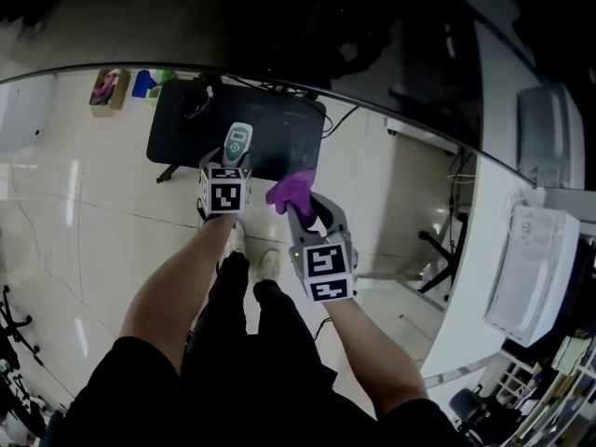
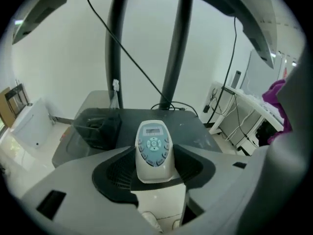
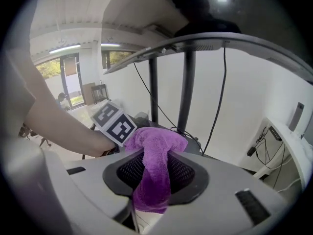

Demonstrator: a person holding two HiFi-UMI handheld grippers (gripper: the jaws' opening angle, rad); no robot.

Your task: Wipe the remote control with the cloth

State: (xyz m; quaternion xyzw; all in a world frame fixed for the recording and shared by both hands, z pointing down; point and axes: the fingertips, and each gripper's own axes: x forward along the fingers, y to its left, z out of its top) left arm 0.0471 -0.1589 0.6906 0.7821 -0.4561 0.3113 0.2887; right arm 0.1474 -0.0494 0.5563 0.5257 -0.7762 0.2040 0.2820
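Note:
A white remote control with a pale blue button face sits upright between the jaws of my left gripper, which is shut on its lower end. In the head view the remote control sticks out ahead of the left gripper, over the near edge of a black table. My right gripper is shut on a purple cloth that bunches up past the jaws. From above, the cloth sits just right of the remote, held by the right gripper. The two stand a short way apart.
A low black table lies ahead, with a dark basket on its left part and cables trailing off it. A white desk with a printer-like box runs along the right. Colourful items sit on the floor at far left.

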